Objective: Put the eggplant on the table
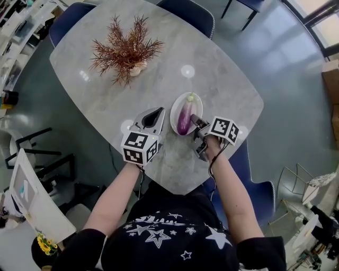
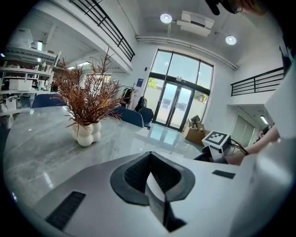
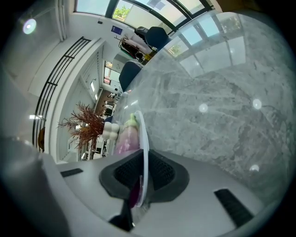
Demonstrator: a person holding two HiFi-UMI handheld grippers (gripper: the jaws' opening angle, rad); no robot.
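A purple eggplant (image 1: 184,120) with a green stem lies on a small white plate (image 1: 197,100) at the near right of the grey marble table (image 1: 106,100). My right gripper (image 1: 195,120) is shut on the plate's near rim. In the right gripper view the plate (image 3: 144,139) runs edge-on between the jaws, with the eggplant (image 3: 127,136) on its left side. I cannot tell whether the plate rests on the table. My left gripper (image 1: 157,112) sits just left of the plate, shut and empty, and in its own view the left gripper (image 2: 149,173) points across the table.
A dried reddish plant in a white vase (image 1: 127,50) stands at the table's far middle, also seen as the plant (image 2: 88,99). Blue chairs (image 1: 71,16) ring the table, one (image 1: 249,164) by my right arm. The table's near edge lies close under both hands.
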